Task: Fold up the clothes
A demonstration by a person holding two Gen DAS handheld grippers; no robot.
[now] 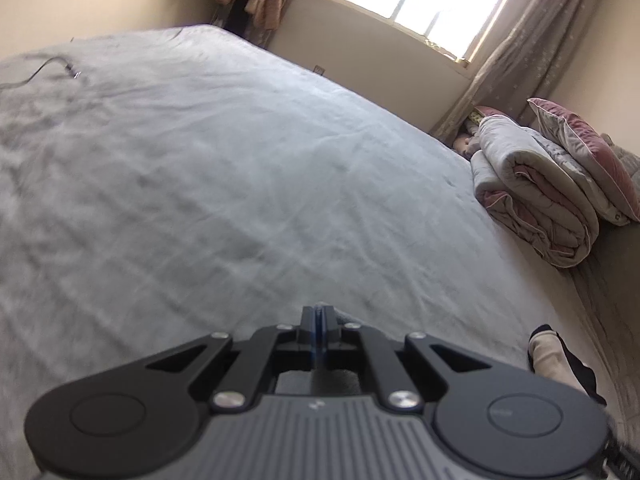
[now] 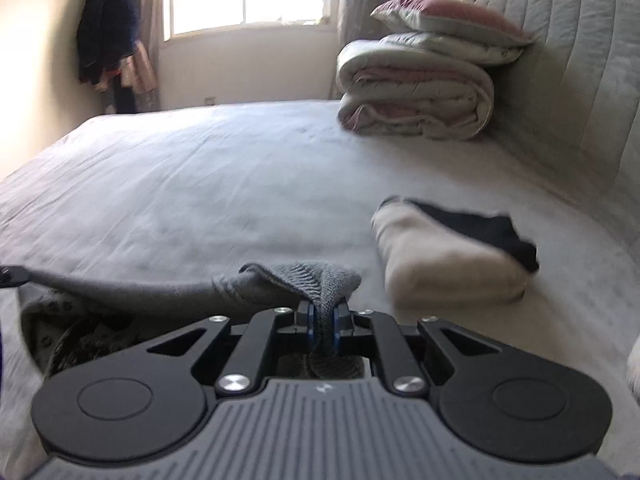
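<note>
A grey knitted garment (image 2: 280, 284) hangs stretched between both grippers just above the bed sheet (image 2: 200, 184). In the right wrist view my right gripper (image 2: 323, 322) is shut on a bunched fold of it, with knit showing above and below the pads. The cloth runs left to a black tip at the frame edge, my left gripper (image 2: 9, 274). In the left wrist view my left gripper (image 1: 319, 318) has its fingers pressed together, with grey fabric (image 1: 316, 380) showing under them. A folded cream and black garment (image 2: 448, 264) lies on the bed to the right, also in the left wrist view (image 1: 554, 360).
A folded quilt (image 2: 416, 96) with a pink pillow (image 2: 448, 12) on it sits by the padded headboard (image 2: 580, 80). Dark clothes (image 2: 108, 28) hang beside the window. A thin cable (image 1: 48, 66) lies on the far side of the sheet (image 1: 240, 160).
</note>
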